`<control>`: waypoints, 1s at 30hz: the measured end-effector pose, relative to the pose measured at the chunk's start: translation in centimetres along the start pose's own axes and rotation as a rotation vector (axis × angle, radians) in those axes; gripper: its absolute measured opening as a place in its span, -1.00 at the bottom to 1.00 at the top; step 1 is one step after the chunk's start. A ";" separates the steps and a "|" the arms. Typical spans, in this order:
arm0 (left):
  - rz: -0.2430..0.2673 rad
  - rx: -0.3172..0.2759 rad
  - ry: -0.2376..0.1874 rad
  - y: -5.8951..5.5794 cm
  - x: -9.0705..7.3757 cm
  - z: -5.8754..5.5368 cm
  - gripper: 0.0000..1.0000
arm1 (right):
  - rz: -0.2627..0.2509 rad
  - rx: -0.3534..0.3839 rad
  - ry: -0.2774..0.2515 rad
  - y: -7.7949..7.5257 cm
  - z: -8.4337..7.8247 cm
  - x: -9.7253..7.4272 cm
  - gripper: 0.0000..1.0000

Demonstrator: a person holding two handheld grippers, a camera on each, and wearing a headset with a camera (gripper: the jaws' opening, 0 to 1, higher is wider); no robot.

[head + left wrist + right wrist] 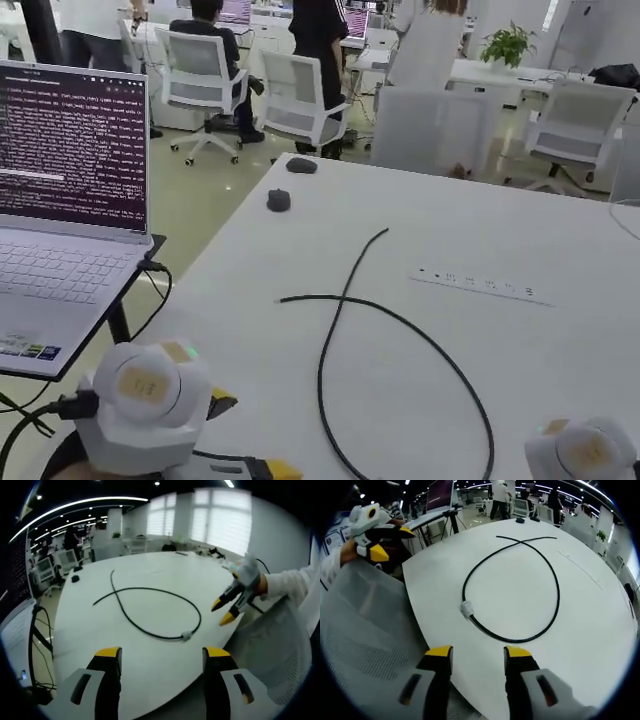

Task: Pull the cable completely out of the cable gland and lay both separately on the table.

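A black cable (400,330) lies in a wide loop on the white table (560,380), its two ends crossing toward the table's middle and one tail running on toward the far edge. A small white cable gland (467,608) sits on the loop at the part nearest the table's front edge; it appears to be threaded on the cable, though the fitting is too small to be sure.

Both hand-held grippers hang off the table's front edge, above the floor side and touching nothing. The left gripper (161,653) has its yellow-tipped jaws spread wide and empty, pointed across the table toward the gland. The right gripper (478,651), held further along the same edge, is likewise parted and empty.

A mesh chair back (370,630) stands against the table's front edge between the two. A laptop (60,200) with a lit screen stands on a stand off the table's left side. Two small dark objects (279,200) rest near the table's far end, and a white power strip (480,285) lies flat on the table beyond the loop.
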State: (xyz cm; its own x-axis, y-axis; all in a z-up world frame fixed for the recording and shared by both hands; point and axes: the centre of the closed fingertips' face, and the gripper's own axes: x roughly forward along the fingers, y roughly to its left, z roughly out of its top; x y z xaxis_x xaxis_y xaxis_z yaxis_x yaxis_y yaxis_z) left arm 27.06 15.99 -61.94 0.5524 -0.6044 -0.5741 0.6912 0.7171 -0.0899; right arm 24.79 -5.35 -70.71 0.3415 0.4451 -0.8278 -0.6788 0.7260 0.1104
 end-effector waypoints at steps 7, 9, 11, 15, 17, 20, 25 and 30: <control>-0.004 0.001 0.000 0.0 0.1 0.0 0.31 | 0.063 -0.085 -0.074 0.2 2.4 2.3 -0.38; -0.003 0.000 0.002 0.1 0.1 0.0 0.31 | 0.072 -0.104 -0.061 0.2 2.5 3.2 -0.58; -0.003 -0.003 0.004 0.1 0.1 -0.1 0.31 | 0.077 -0.142 -0.065 0.2 3.0 3.9 -0.75; -0.005 0.000 0.015 0.1 0.1 -0.3 0.31 | 0.115 -0.153 -0.074 0.8 3.7 5.1 -0.57; -0.006 0.003 0.014 0.0 0.1 -0.3 0.30 | 0.122 -0.175 -0.075 0.8 3.9 5.6 -0.64; -0.008 0.003 0.014 0.0 0.2 -0.3 0.30 | 0.133 -0.188 -0.069 1.0 4.2 6.6 -0.62; -0.012 0.004 0.021 -0.1 0.2 -0.4 0.29 | 0.151 -0.285 -0.012 1.6 3.6 8.0 -0.59; -0.012 0.006 0.025 -0.1 0.2 -0.5 0.29 | 0.162 -0.303 -0.014 2.1 3.4 9.0 -0.63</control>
State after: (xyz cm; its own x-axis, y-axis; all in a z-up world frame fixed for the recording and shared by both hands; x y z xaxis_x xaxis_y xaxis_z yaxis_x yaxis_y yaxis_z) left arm 26.88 15.91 -62.47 0.5321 -0.6041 -0.5932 0.7005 0.7077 -0.0924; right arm 28.64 1.98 -76.05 0.2207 0.5506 -0.8051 -0.8866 0.4573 0.0697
